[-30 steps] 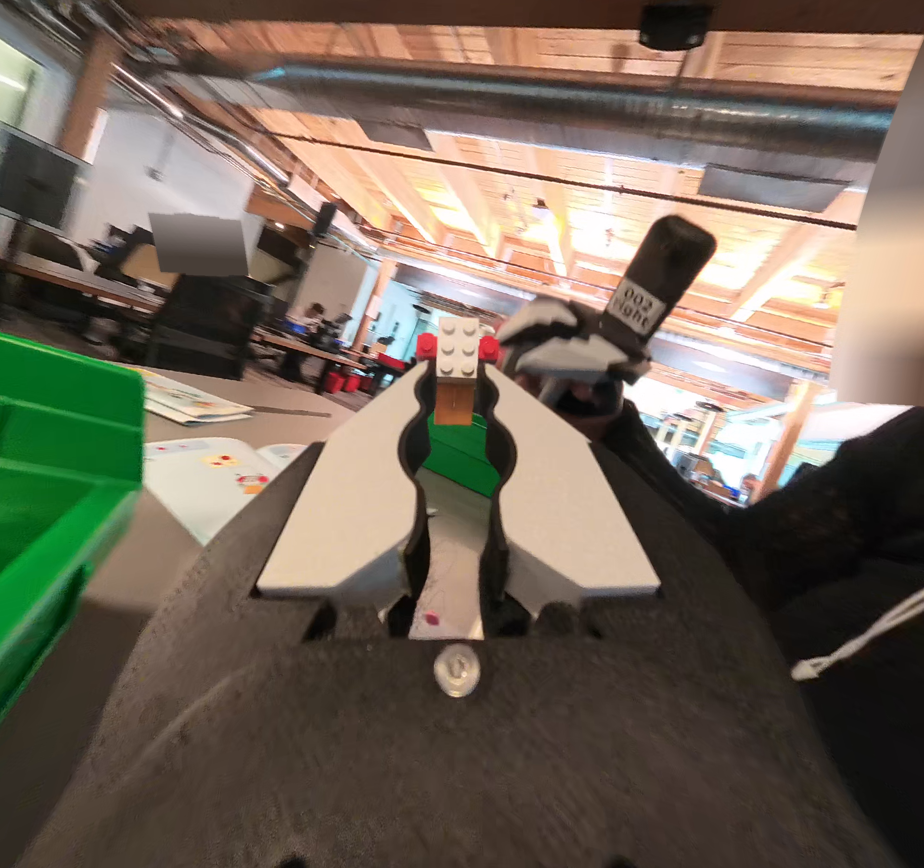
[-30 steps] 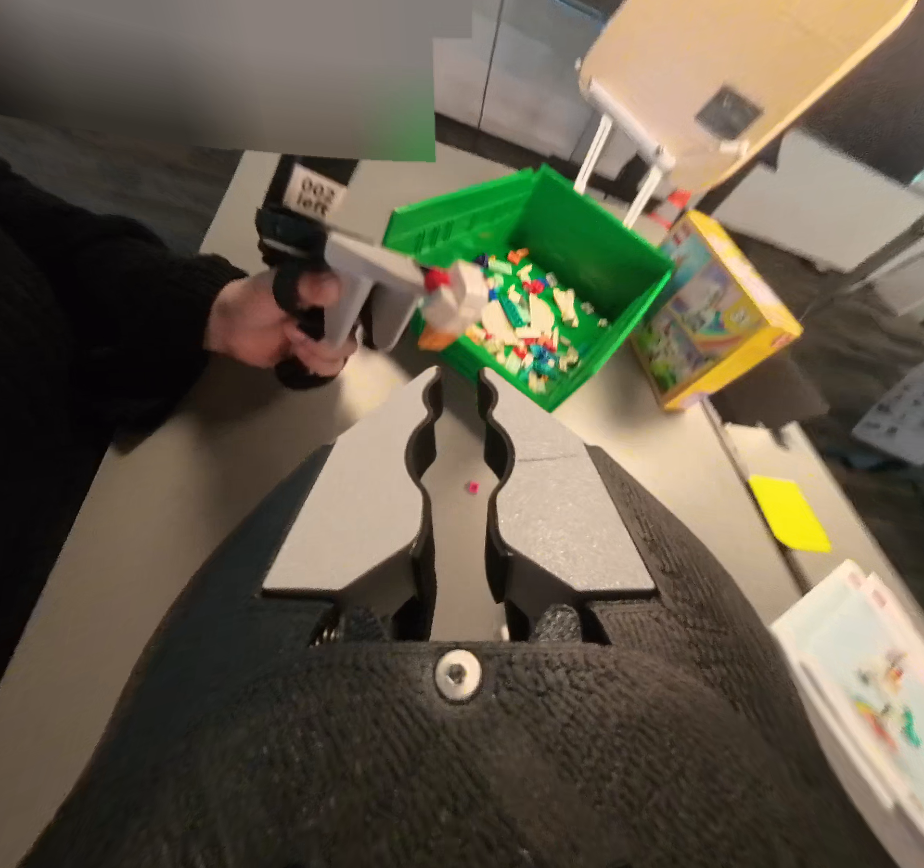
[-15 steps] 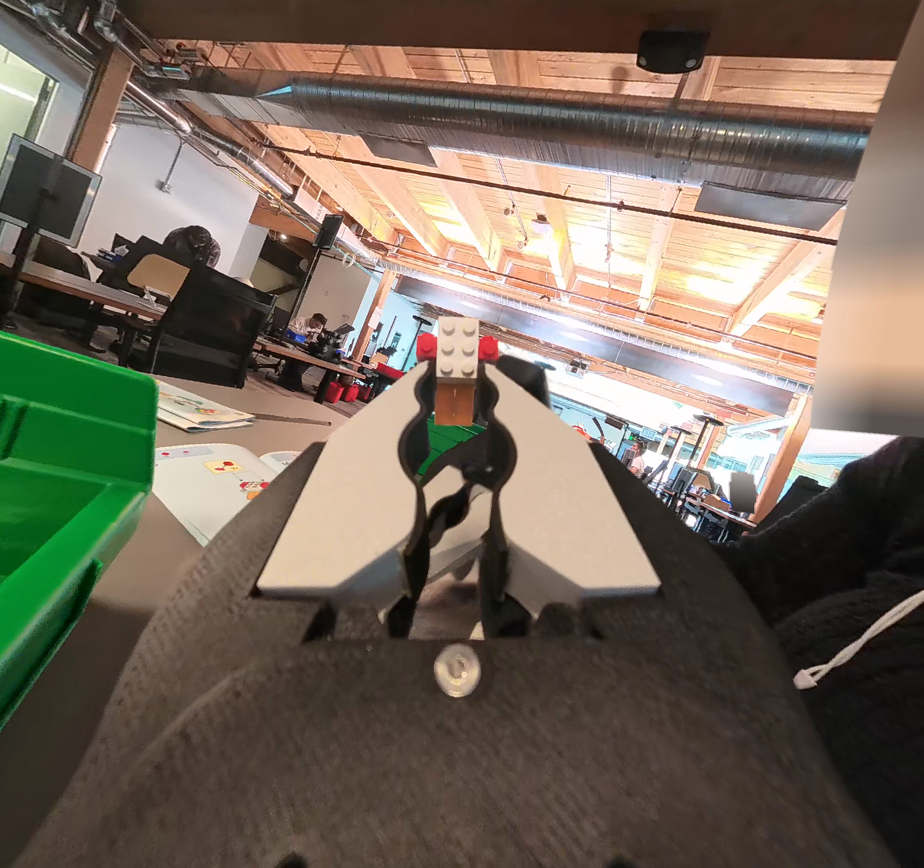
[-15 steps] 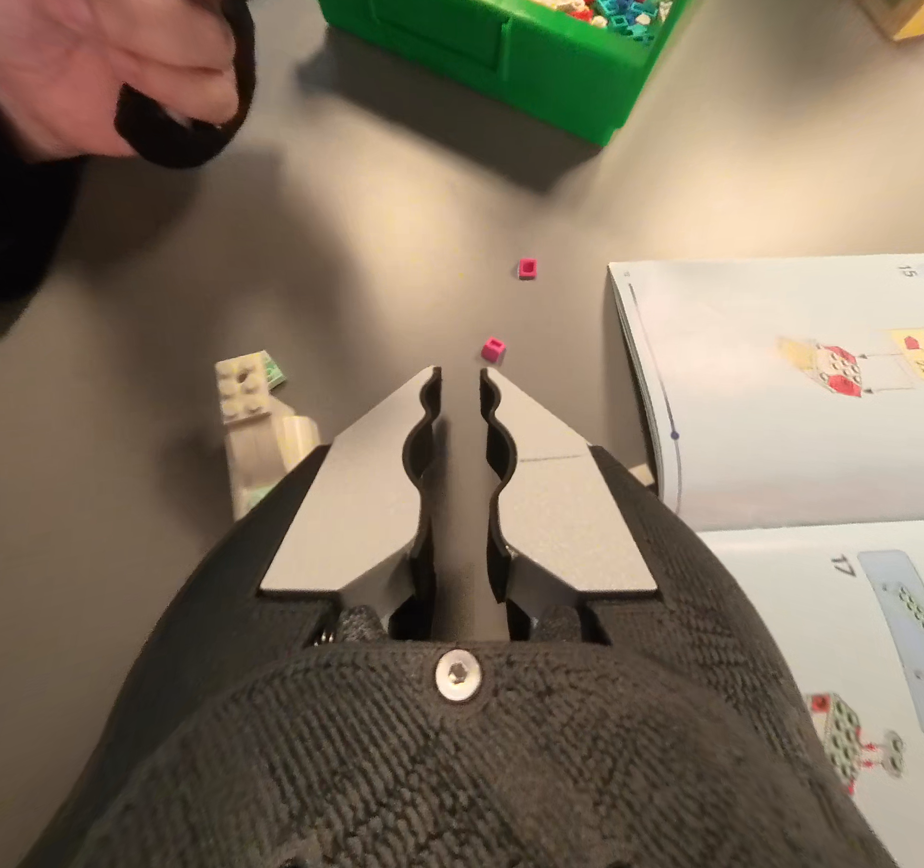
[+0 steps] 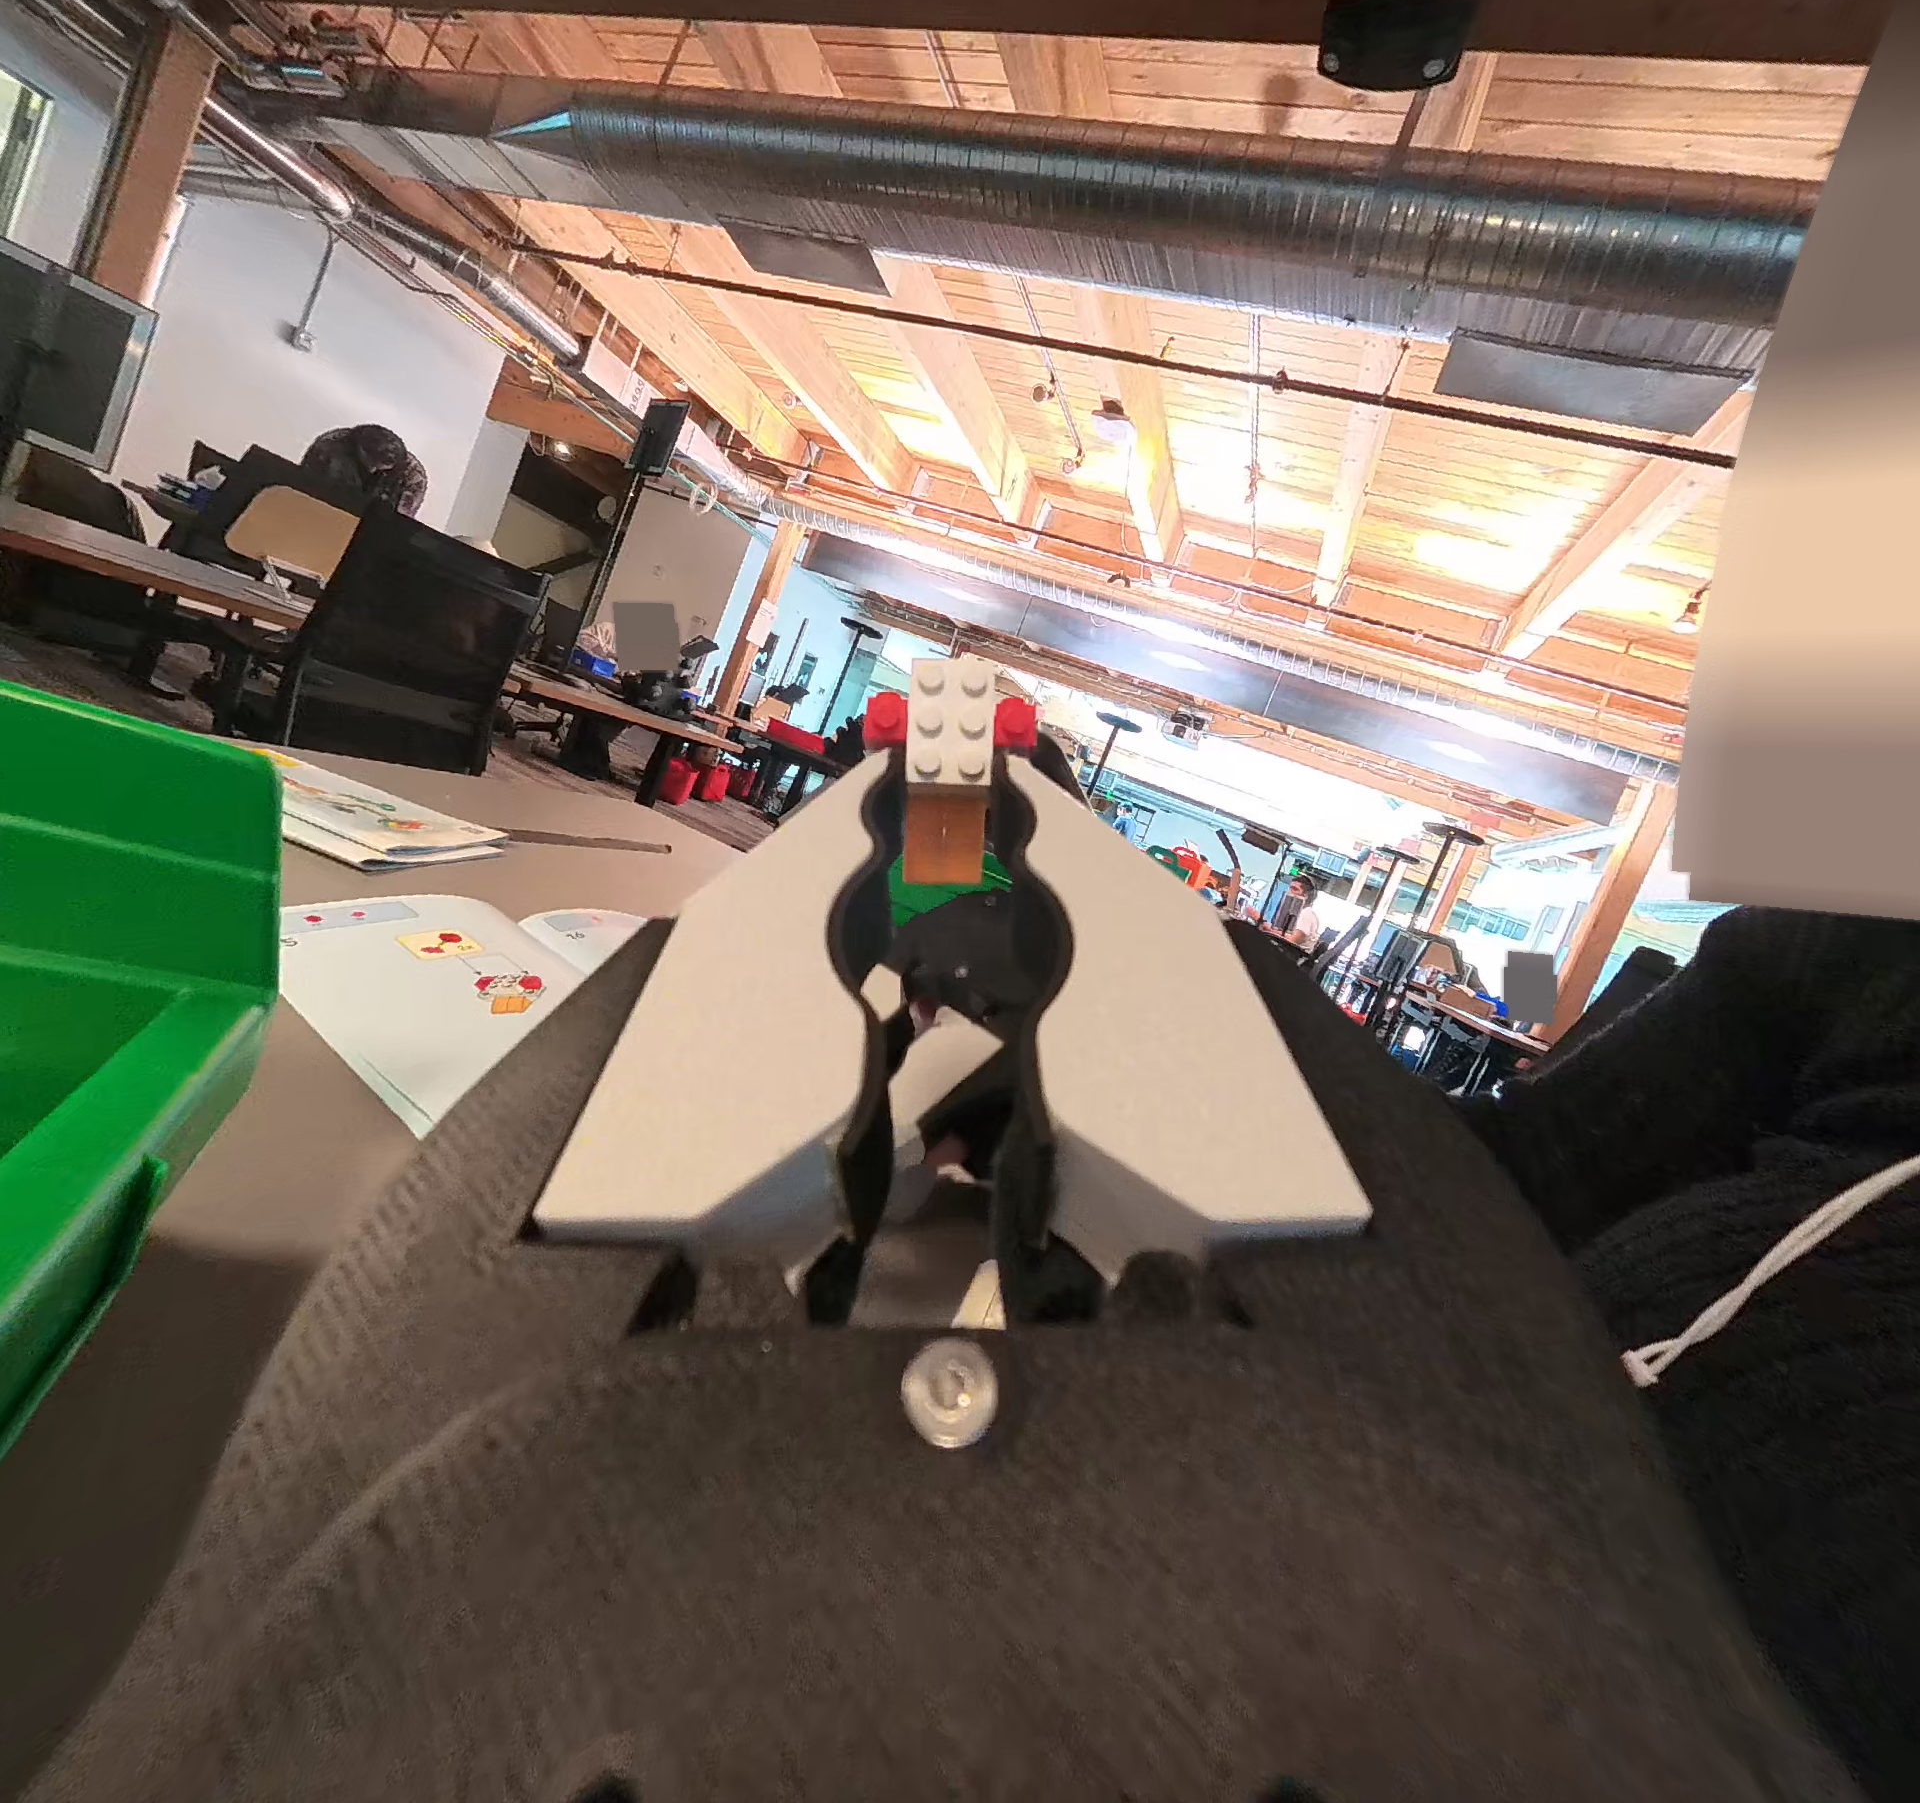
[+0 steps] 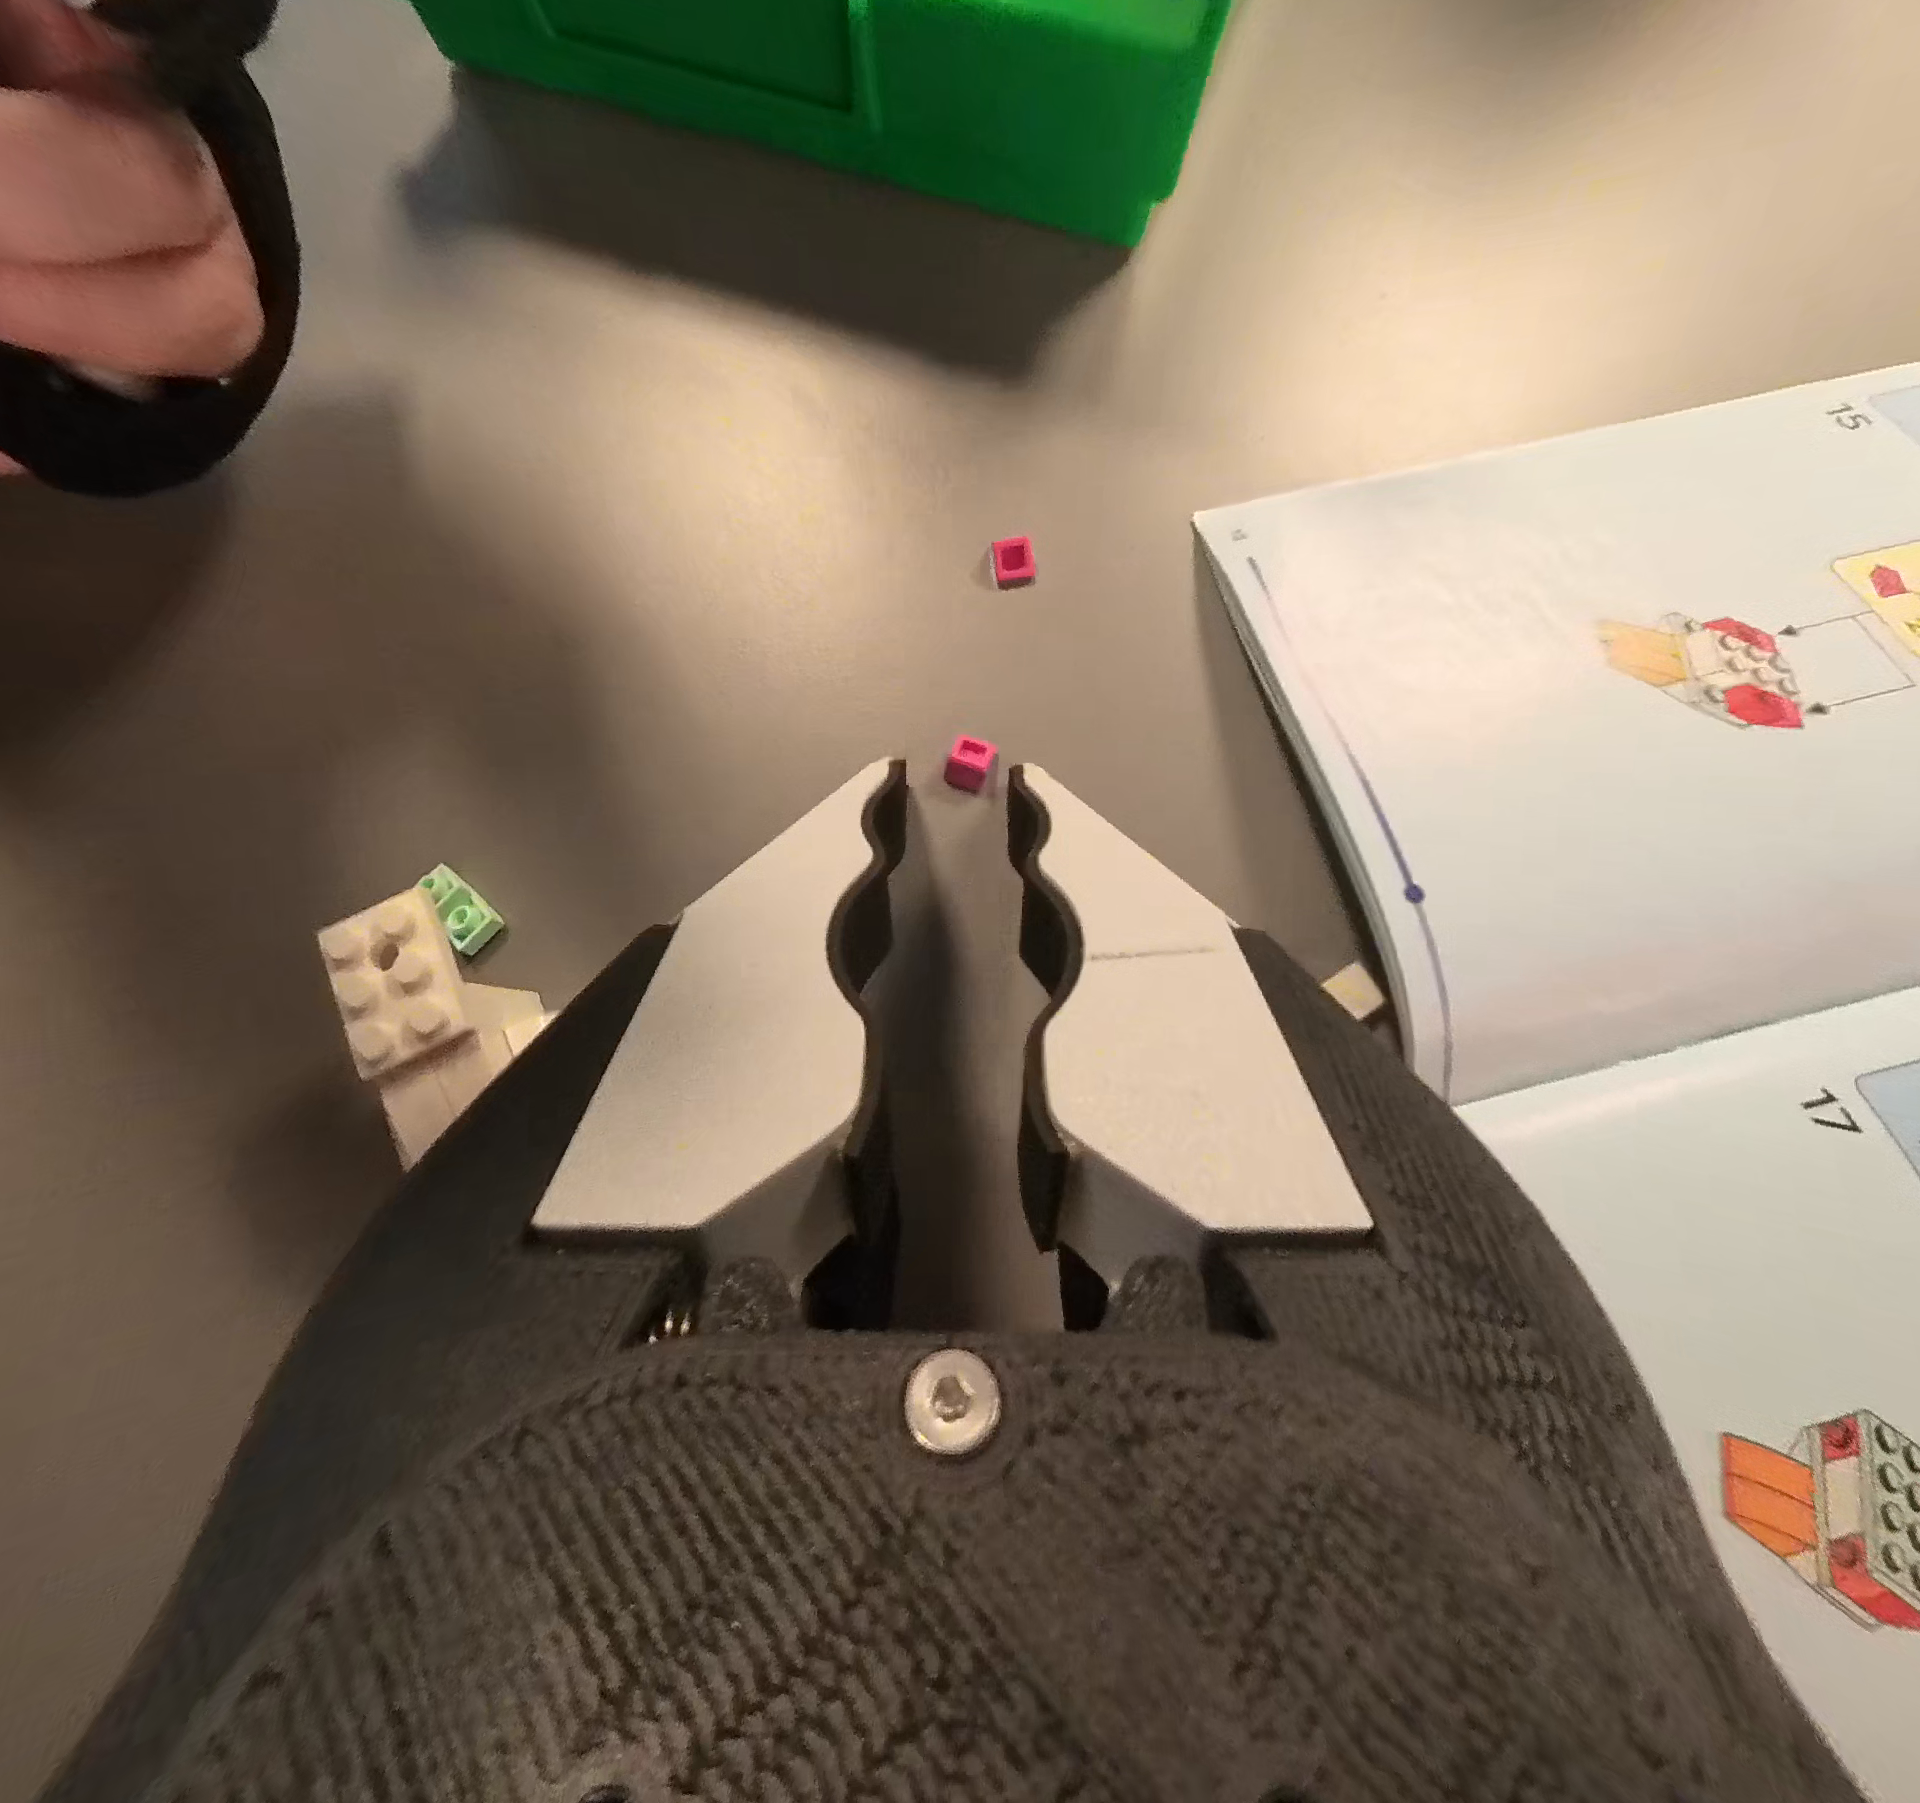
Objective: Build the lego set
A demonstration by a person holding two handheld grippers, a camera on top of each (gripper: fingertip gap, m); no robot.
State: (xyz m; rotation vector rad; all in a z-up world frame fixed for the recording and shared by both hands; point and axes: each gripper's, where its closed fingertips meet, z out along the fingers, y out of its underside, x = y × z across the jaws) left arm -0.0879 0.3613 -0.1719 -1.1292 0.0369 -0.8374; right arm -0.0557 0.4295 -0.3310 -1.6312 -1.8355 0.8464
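The left claw (image 5: 951,766) is clamped on a small brick assembly (image 5: 948,737): a grey studded plate with red pieces at either side and an orange piece beneath, held up off the grey worktop (image 6: 644,548). The right claw (image 6: 956,771) points down at the worktop, its jaws a narrow gap apart and gripping nothing; a tiny magenta cube brick (image 6: 970,762) lies right between its tips. A second magenta cube (image 6: 1012,561) sits at 12 o'clock beyond it. A green plastic bin of loose bricks (image 6: 935,80) stands farther at 12, an open instruction booklet (image 6: 1621,818) at 3, and a cream-and-mint brick cluster (image 6: 405,984) at 9.
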